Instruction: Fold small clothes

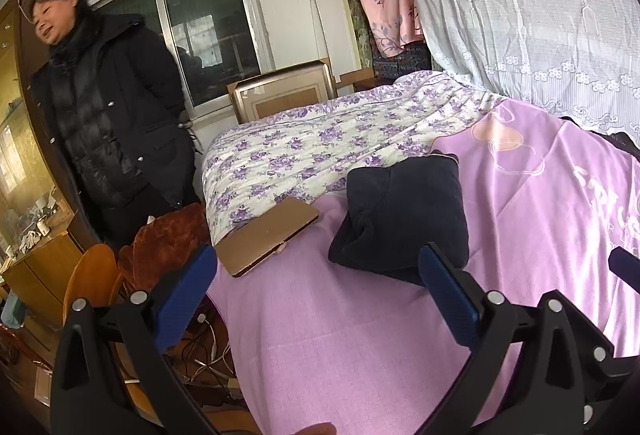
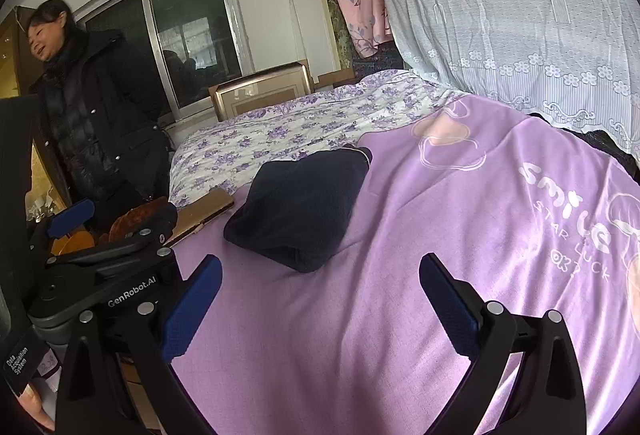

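Observation:
A dark navy garment (image 1: 404,215) lies folded into a thick bundle on the purple bedsheet (image 1: 340,335). It also shows in the right wrist view (image 2: 300,207). My left gripper (image 1: 320,283) is open and empty, held above the sheet just in front of the garment, with its right fingertip near the garment's near edge. My right gripper (image 2: 320,295) is open and empty, above the sheet a little in front of the garment. The left gripper (image 2: 116,231) shows at the left of the right wrist view.
A tan flat case (image 1: 268,237) lies on the bed left of the garment. A floral quilt (image 1: 320,143) covers the far half. A woman in a black coat (image 1: 108,123) stands at the left. A brown cushioned chair (image 1: 160,247) and cables sit beside the bed. A lace curtain (image 1: 520,15) hangs at right.

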Action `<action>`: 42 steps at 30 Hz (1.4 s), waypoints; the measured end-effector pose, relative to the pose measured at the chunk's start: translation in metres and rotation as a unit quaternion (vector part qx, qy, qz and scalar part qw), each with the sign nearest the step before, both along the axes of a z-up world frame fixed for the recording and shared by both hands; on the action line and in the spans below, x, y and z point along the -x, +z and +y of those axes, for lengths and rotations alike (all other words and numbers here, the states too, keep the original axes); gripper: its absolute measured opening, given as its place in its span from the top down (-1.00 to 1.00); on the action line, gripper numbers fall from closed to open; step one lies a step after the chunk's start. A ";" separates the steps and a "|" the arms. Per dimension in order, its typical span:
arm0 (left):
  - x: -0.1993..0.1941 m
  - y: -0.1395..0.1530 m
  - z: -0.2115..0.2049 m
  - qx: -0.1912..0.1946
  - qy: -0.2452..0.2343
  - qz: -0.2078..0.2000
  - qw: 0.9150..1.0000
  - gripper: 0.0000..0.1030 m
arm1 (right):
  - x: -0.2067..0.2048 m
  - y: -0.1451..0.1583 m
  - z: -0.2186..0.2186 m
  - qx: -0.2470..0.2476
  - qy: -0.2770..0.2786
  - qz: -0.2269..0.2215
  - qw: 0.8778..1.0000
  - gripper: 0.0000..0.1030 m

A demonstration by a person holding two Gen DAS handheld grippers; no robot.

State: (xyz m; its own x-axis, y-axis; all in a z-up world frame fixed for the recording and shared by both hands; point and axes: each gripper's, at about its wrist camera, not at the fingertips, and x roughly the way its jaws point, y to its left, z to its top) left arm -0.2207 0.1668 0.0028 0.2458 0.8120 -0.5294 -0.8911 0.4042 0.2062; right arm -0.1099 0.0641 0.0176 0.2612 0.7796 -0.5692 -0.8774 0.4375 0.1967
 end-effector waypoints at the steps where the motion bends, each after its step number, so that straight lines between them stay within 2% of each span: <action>1: 0.000 0.000 0.000 0.001 0.000 0.000 1.000 -0.91 | 0.000 0.000 0.000 0.000 0.000 0.000 1.000 -0.93; 42: -0.001 -0.006 0.006 0.017 0.000 0.003 1.000 -0.91 | 0.000 0.000 0.002 0.000 -0.001 0.001 1.000 -0.93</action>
State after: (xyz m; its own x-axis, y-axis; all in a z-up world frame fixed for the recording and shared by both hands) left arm -0.2199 0.1731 -0.0031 0.2419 0.7939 -0.5578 -0.8901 0.4105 0.1983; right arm -0.1104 0.0656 0.0179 0.2622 0.7790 -0.5696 -0.8762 0.4395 0.1978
